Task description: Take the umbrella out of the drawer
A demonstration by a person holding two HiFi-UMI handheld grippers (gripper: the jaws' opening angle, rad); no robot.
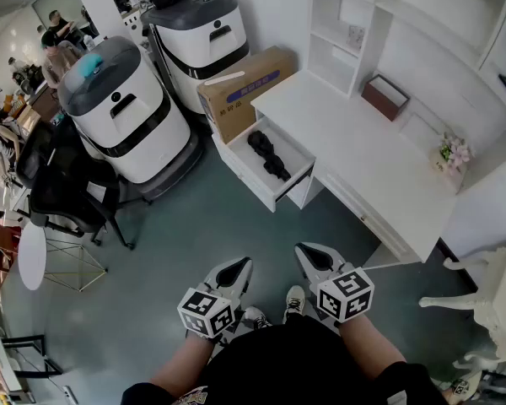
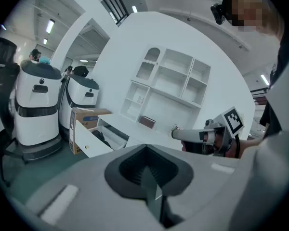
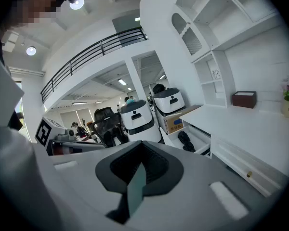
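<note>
Both held low by the legs: left gripper (image 1: 234, 270) and right gripper (image 1: 310, 256) are pinched closed, nothing in either. Well ahead, the black umbrella (image 1: 268, 155) (folded, I think) lies in the open drawer (image 1: 246, 174). Go in closed like that and you'd just shove it, or clip the drawer front.

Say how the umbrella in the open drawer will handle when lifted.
The folded black umbrella looks compact, so probably light and stiff along its shaft. Its bunched fabric may slip under a grip. Lying flat in the drawer, it likely won't roll.
</note>
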